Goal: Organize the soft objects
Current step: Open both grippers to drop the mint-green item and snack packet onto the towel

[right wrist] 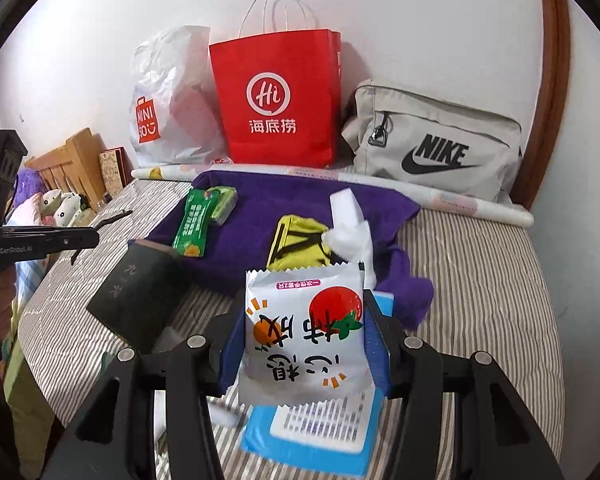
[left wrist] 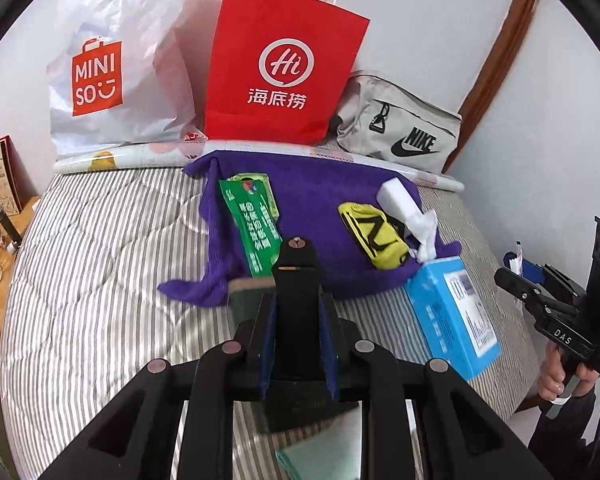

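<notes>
Both hands are carrying loads over the striped bed (right wrist: 480, 280) rn. Right gripper (right wrist: 304, 344) is pinching a white snack packet (right wrist: 304, 328) w/ tomato print, pads pressing its two side edges, packet standing upright btwn them. Left gripper (left wrist: 296, 320) is pressed nearly together on a thin dark green booklet (right wrist: 140, 300), which is hanging out sideways from the jaws above the mattress.

Risks I'm watching:
- Packet's a puffy, slick pouch; pinched at the edges only, it's likely to bow & squirt out if the hand tilts.
- Booklet's gripped near one end, so it's levering down; a quick swing could be twisting it loose.
- Blue tissue box (right wrist: 320, 432) is lying right under the packet, tissue sticking up, so a low pass could be snagging it.
- Purple towel (left wrist: 300, 208) is already holding the green pouch (left wrist: 252, 228) & yellow pouch (left wrist: 376, 240); setting down carelessly could be shoving those.
- Red paper bag (left wrist: 280, 68), MINISO bag (left wrist: 116, 72) & grey Nike bag (left wrist: 400, 132) are leaning on the wall, prob tippable.
</notes>
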`<state>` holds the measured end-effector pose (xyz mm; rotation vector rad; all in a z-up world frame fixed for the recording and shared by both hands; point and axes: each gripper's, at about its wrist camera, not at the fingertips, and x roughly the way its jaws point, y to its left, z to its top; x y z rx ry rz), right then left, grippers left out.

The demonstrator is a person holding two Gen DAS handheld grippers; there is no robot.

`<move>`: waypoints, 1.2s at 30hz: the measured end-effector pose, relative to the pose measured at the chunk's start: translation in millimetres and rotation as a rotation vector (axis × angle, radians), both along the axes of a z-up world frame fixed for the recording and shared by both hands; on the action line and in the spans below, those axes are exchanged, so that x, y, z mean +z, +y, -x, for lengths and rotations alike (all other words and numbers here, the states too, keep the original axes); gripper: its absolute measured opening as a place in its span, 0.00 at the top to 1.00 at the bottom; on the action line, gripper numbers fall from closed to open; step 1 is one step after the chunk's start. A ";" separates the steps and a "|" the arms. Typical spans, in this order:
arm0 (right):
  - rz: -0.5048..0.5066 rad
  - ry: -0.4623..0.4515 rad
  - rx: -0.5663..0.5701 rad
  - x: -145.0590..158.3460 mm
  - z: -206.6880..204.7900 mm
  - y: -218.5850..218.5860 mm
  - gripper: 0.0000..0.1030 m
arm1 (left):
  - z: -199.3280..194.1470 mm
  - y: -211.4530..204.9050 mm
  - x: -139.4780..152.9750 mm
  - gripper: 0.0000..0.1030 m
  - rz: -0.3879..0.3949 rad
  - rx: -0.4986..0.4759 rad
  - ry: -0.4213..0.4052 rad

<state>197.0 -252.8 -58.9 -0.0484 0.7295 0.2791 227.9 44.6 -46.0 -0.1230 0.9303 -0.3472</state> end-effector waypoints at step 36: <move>0.078 0.201 0.043 -60.9 -153.4 52.0 0.49 | -138.1 -26.3 -49.7 0.80 -0.045 -0.025 0.082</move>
